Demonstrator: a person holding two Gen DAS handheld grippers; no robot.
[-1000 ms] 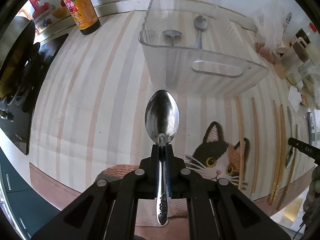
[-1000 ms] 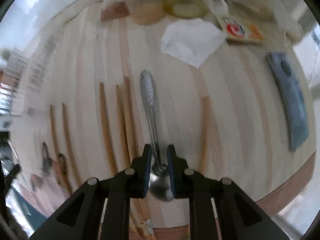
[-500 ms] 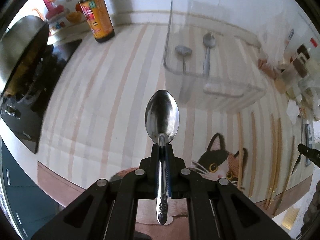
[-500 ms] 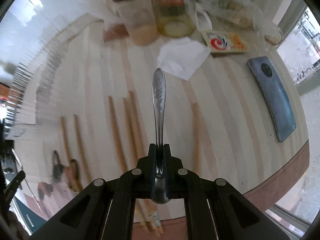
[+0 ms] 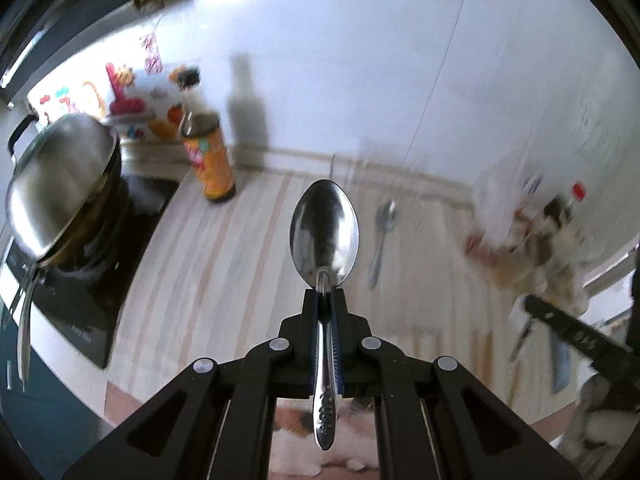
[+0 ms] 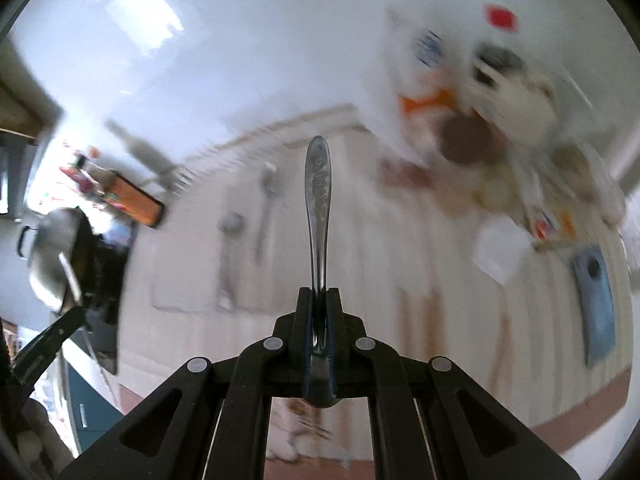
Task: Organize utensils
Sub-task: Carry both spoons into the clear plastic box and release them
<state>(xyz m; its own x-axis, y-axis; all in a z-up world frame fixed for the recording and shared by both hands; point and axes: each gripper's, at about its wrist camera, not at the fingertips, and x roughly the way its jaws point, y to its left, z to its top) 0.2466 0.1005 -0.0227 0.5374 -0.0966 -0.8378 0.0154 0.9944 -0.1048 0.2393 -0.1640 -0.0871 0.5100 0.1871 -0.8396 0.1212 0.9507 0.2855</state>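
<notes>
On my left wrist view, the left gripper [image 5: 325, 300] is clamped on a spoon [image 5: 324, 232], bowl toward twelve o'clock; another spoon [image 5: 382, 240] lies at one o'clock. On my right wrist view, the right gripper [image 6: 319, 300] pinches a second spoon [image 6: 318, 200], handle toward twelve o'clock.

Open passage: the striped mat [image 5: 224, 264], bare between the sauce bottle [image 5: 208, 160] at the back wall and the spoon [image 5: 382, 236] lying farther right. Left flank blocked by a steel pan [image 5: 60, 176] on the black cooktop [image 5: 100, 280]. Right flank crowded: blurred jars and bags [image 6: 500, 120] at the back, a white tissue [image 6: 500, 248] and a blue phone [image 6: 596, 300] nearer the mat's edge.
</notes>
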